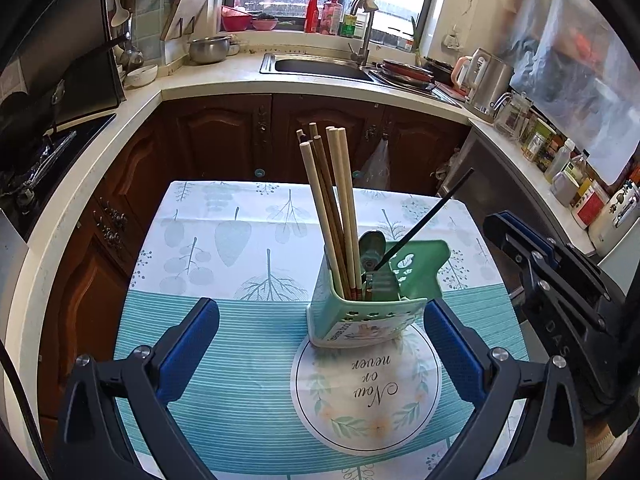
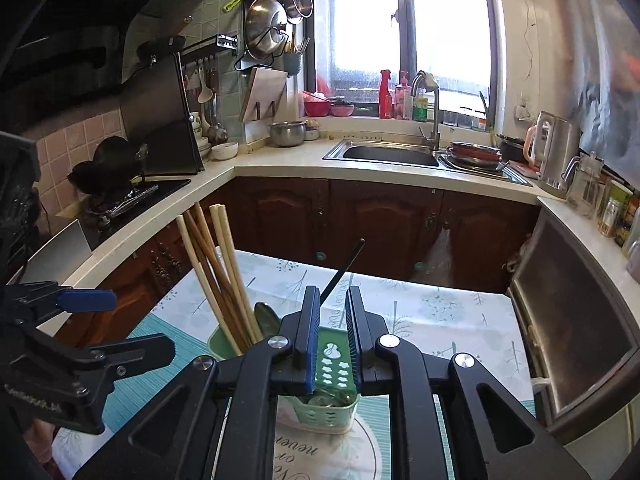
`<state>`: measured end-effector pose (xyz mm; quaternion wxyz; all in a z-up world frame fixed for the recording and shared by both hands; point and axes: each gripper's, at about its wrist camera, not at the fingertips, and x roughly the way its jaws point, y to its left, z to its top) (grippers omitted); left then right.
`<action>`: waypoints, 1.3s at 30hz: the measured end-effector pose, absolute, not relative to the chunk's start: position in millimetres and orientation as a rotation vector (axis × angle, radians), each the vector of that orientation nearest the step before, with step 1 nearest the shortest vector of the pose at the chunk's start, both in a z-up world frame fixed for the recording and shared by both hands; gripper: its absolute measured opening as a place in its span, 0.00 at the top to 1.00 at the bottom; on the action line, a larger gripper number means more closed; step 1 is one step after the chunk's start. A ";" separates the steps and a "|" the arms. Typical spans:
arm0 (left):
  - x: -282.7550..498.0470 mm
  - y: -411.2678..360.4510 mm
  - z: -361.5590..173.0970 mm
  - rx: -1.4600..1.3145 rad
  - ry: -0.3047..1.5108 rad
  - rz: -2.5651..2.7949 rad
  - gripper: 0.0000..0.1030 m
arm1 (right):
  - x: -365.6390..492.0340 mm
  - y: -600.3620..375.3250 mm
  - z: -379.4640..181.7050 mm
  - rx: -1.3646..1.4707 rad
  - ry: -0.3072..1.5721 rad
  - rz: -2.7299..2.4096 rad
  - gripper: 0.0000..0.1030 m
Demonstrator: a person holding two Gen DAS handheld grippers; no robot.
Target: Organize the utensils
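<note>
Green plastic holder (image 1: 372, 312) on the tablecloth (image 1: 240, 320) holds wooden chopsticks (image 1: 332, 216), a spoon (image 1: 371, 246) and one black chopstick (image 1: 424, 220). My left gripper (image 1: 320, 344) gapes wide; my right gripper (image 2: 333, 336), slightly apart, grips nothing.

Both wrist views near utensil holder (image 1: 360, 312)

Green holder (image 1: 360, 316), leaf-patterned tablecloth (image 1: 240, 240)
</note>
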<state>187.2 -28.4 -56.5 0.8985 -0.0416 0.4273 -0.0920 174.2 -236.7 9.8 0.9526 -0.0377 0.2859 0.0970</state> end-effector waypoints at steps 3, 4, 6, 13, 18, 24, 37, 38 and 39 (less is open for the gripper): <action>180.4 -29.9 -53.5 -0.086 0.881 -0.196 0.02 | 138.9 -248.0 19.1 -0.050 0.590 0.199 0.87; 176.9 -30.8 -51.8 -0.084 0.878 -0.200 0.02 | 135.2 -249.3 20.1 -0.033 0.596 0.206 0.87; 171.0 -30.7 -48.8 -0.080 0.870 -0.203 0.02 | 110.0 -251.6 21.4 -0.018 0.601 0.203 0.87; 136.2 -34.5 -35.1 -0.051 0.826 -0.209 0.01 | 43.0 -261.1 20.9 0.063 0.649 0.232 0.86; 98.4 -37.4 -38.2 -0.031 0.797 -0.214 0.01 | -10.0 -259.8 17.7 0.106 0.654 0.242 0.71; 59.0 -32.9 -51.7 -0.054 0.806 -0.169 0.01 | -71.8 -258.1 8.4 0.169 0.679 0.237 0.66; 7.4 -32.6 -58.4 -0.077 0.861 -0.110 0.01 | -206.4 -259.0 -0.9 0.244 0.683 0.182 0.49; 6.2 -33.5 -58.0 -0.072 0.862 -0.109 0.01 | -219.7 -258.7 -1.1 0.241 0.675 0.171 0.48; 2.9 -35.0 -58.1 -0.062 0.858 -0.107 0.01 | -222.1 -259.3 1.2 0.239 0.672 0.169 0.47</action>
